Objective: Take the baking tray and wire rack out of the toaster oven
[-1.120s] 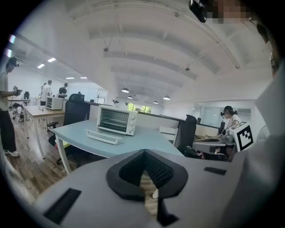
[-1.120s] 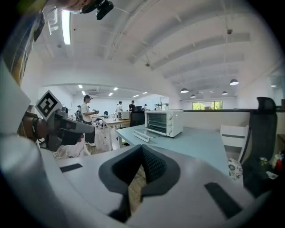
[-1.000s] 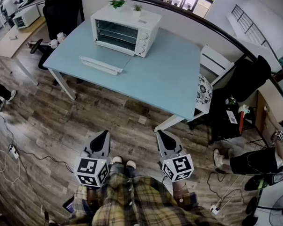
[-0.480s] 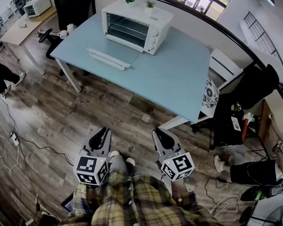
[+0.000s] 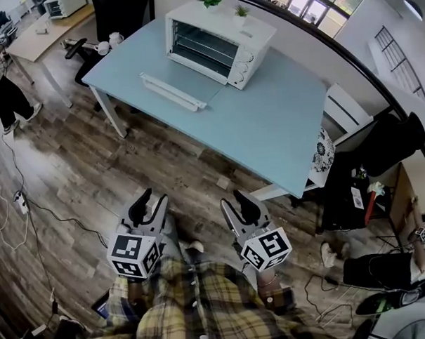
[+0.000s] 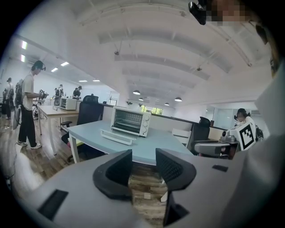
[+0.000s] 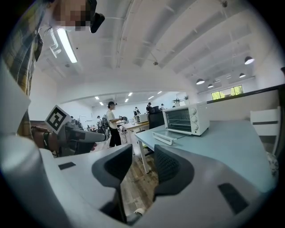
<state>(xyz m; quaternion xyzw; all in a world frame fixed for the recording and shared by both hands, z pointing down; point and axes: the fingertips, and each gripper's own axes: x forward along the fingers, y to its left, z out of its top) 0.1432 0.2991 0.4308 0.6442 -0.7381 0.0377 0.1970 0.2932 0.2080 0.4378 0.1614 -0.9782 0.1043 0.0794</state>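
A white toaster oven (image 5: 217,42) stands at the far side of a light blue table (image 5: 266,121), its glass door (image 5: 174,92) folded down flat toward me. Wire shelving shows dimly inside the cavity; I cannot make out the tray. The oven (image 6: 130,122) sits far ahead in the left gripper view, and the oven (image 7: 185,119) lies to the right in the right gripper view. My left gripper (image 5: 148,203) and right gripper (image 5: 239,205) hover over the wooden floor, well short of the table. Both sets of jaws are opening with nothing between them.
A white chair (image 5: 348,114) stands at the table's right end, a black office chair (image 5: 118,15) at its far left. Cables (image 5: 32,215) trail over the floor on the left. A person (image 6: 27,111) stands by another desk at the left. Small plants (image 5: 211,0) sit on the oven.
Both grippers were shut a second ago and now stand parted. The table and oven have shifted right and nearer in the head view as I came closer.
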